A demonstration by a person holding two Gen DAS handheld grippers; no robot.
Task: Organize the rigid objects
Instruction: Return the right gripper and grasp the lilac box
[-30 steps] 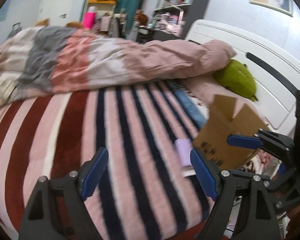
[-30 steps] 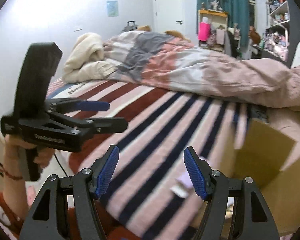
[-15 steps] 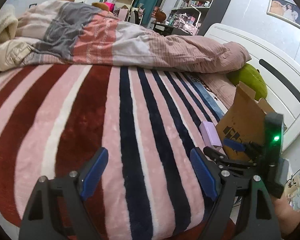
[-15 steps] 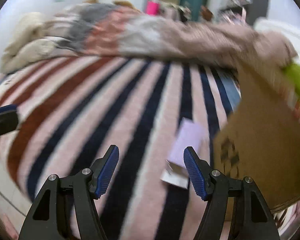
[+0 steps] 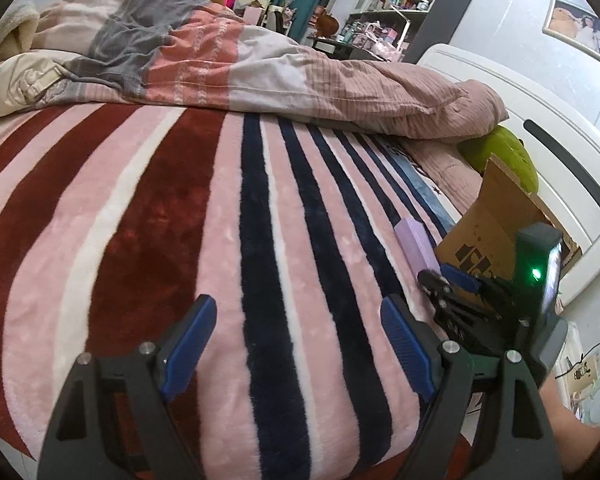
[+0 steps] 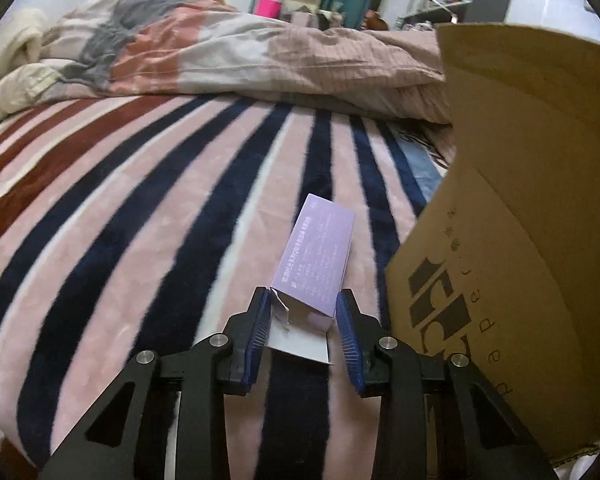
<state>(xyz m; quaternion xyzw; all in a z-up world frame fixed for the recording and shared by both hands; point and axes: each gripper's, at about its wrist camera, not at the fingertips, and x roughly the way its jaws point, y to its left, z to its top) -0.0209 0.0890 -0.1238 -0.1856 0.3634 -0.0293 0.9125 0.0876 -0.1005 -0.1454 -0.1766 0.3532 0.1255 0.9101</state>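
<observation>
A small purple carton (image 6: pixel 316 258) with an open white end flap lies on the striped blanket (image 6: pixel 160 216), just left of an open cardboard box (image 6: pixel 512 240). My right gripper (image 6: pixel 305 322) straddles the carton's near end, its blue pads close on both sides; I cannot tell whether they touch it. In the left wrist view the carton (image 5: pixel 414 240) lies beside the cardboard box (image 5: pixel 496 232), with the right gripper (image 5: pixel 446 276) at its near end. My left gripper (image 5: pixel 300 340) is open and empty above the blanket, left of the carton.
A rumpled pink, grey and white duvet (image 5: pixel 236 64) lies across the far side of the bed. A green plush (image 5: pixel 504 152) rests by the white headboard (image 5: pixel 540 120). Shelves and a desk stand behind. The bed's near edge runs just below both grippers.
My right gripper has moved down and forward to the purple carton and narrowed around its near end. My left gripper has swung left and stayed open.
</observation>
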